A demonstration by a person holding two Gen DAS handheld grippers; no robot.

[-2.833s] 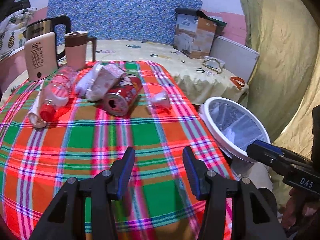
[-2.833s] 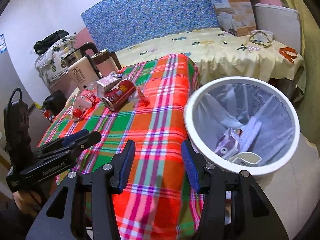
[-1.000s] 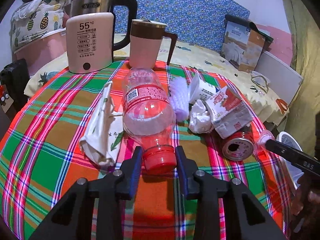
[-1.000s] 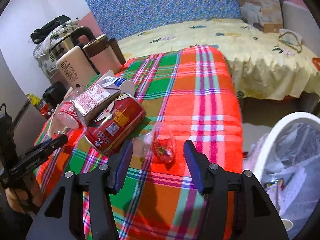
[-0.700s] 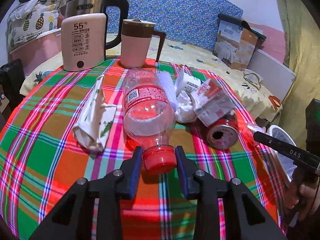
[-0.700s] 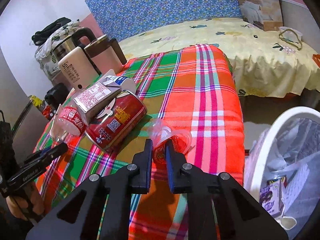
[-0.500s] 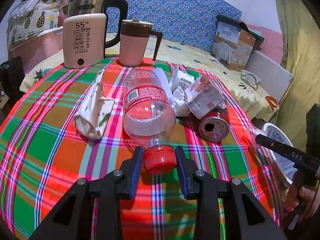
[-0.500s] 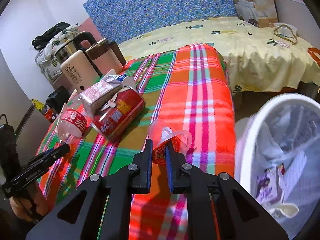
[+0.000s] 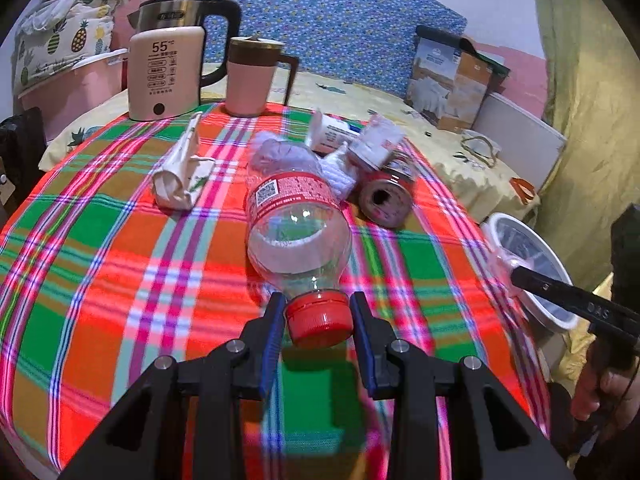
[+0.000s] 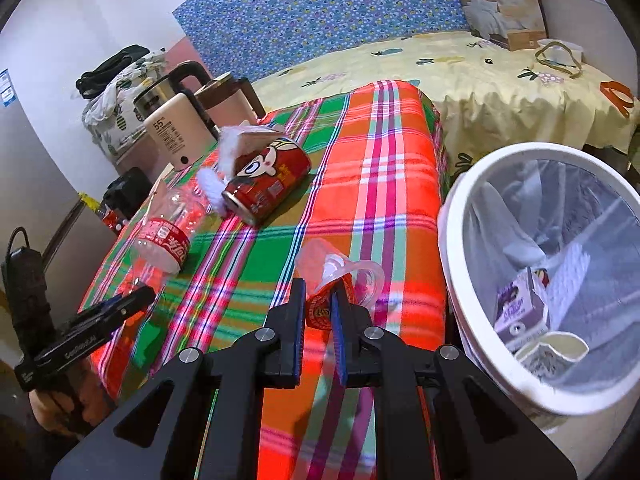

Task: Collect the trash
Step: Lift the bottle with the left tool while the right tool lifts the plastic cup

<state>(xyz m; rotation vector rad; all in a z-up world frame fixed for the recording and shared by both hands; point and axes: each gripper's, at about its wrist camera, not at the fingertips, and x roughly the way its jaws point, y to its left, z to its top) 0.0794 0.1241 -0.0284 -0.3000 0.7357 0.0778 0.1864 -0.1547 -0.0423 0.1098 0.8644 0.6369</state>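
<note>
A clear plastic bottle (image 9: pixel 296 216) with a red label lies on the plaid tablecloth (image 9: pixel 100 260). My left gripper (image 9: pixel 318 304) is shut on its red cap. In the right wrist view the same bottle (image 10: pixel 166 240) shows at the left, beyond the left gripper (image 10: pixel 136 296). My right gripper (image 10: pixel 320 292) is shut on a crushed clear plastic cup (image 10: pixel 340 270) with a red label, held near the table's right edge. The white bin (image 10: pixel 452 216) with a liner stands just right of it and holds a purple carton and other trash.
A red can (image 9: pixel 386 196), a pink carton (image 9: pixel 378 142), white tissue and a rolled paper wrapper (image 9: pixel 180 176) lie on the table. A kettle (image 9: pixel 164 72) and a pink mug (image 9: pixel 250 76) stand at the back. A bed with a yellow sheet lies behind.
The right jaws closed on the clear cup and carried it toward the bin. The left gripper drew the bottle by its cap away from the pile, toward the table's front.
</note>
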